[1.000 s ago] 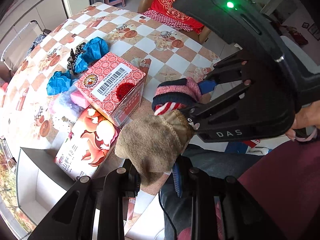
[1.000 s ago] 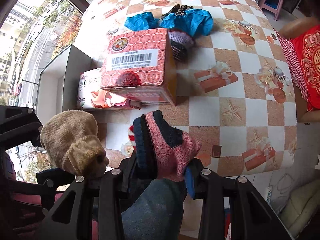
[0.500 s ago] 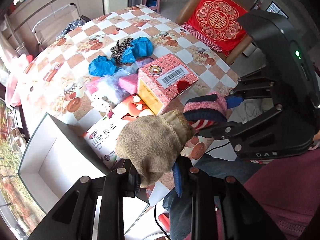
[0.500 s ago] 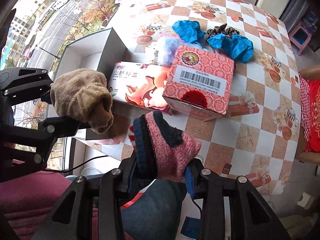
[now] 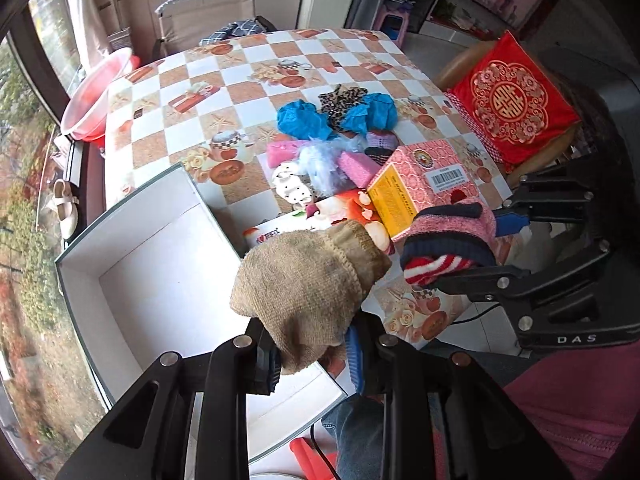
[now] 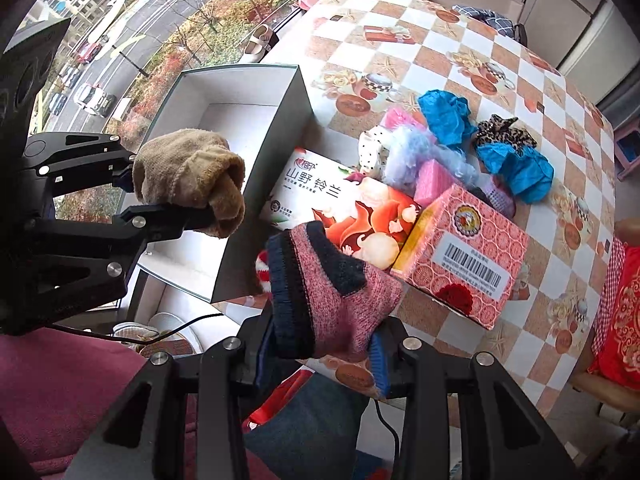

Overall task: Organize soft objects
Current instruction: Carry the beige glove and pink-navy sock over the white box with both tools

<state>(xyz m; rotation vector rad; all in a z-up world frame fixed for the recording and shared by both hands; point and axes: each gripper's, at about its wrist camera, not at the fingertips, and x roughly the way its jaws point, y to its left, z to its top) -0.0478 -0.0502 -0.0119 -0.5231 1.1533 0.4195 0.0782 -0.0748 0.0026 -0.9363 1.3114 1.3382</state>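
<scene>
While the checkered vinyl table [image 5: 224, 92] carries a smooth white open box [image 5: 160, 280], the left gripper [image 5: 312, 354] pinches a nubby tan knit sock [image 5: 304, 292] over it; beside it the right gripper [image 6: 320, 348] clamps a fuzzy pink-and-navy sock [image 6: 332, 292].

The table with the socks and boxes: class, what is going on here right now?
A person holds a gripper in each hand. The left gripper is shut on a tan sock, held above the open white box. The right gripper is shut on a pink and navy sock near the table edge. The white box looks empty. More soft things, such as blue shoe covers, lie on the table behind two printed cartons.
</scene>
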